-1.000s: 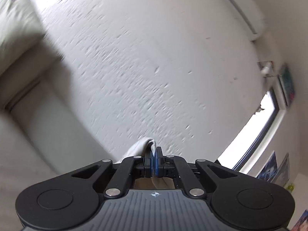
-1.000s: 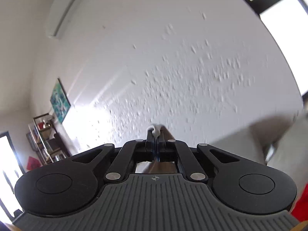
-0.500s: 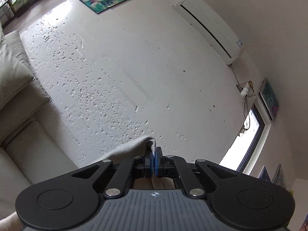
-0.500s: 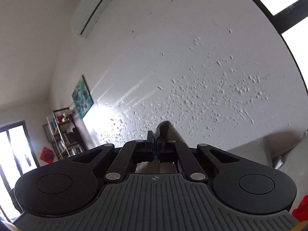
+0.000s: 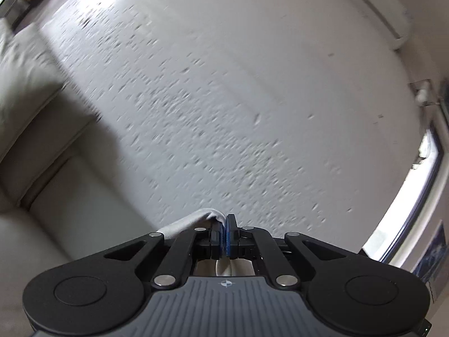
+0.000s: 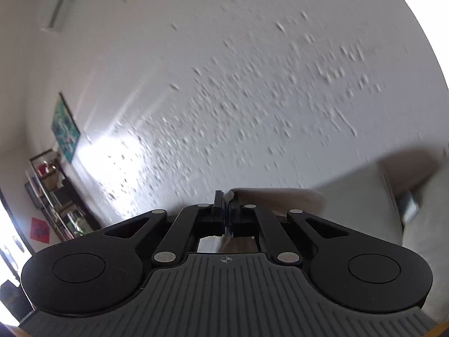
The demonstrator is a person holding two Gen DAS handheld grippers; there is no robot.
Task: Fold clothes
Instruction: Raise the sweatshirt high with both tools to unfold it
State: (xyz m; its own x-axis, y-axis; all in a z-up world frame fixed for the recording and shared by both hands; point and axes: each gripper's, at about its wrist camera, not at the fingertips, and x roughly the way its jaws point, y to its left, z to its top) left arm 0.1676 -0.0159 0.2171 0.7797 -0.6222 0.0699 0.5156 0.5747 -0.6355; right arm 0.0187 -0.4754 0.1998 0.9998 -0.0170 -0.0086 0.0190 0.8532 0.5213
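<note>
My left gripper (image 5: 225, 219) is shut on a fold of pale beige cloth (image 5: 190, 220), which runs off to the left under the black finger arms. My right gripper (image 6: 226, 196) is also shut on beige cloth (image 6: 277, 196), which spreads to the right behind its right finger. Both grippers point roughly level toward a white textured wall. Most of the garment hangs below both cameras and is hidden. Both views are blurred by motion.
A beige sofa with cushions (image 5: 33, 146) fills the left of the left wrist view, and its arm (image 6: 364, 196) shows at the right of the right wrist view. An air conditioner (image 5: 387, 14), a window (image 5: 407, 196), a green picture (image 6: 64, 129) and a dark shelf (image 6: 53, 196) line the walls.
Both views swung up to show more of the upper wall, then back down. The cloth in the right gripper now stretches out to the right. Both grips held.
</note>
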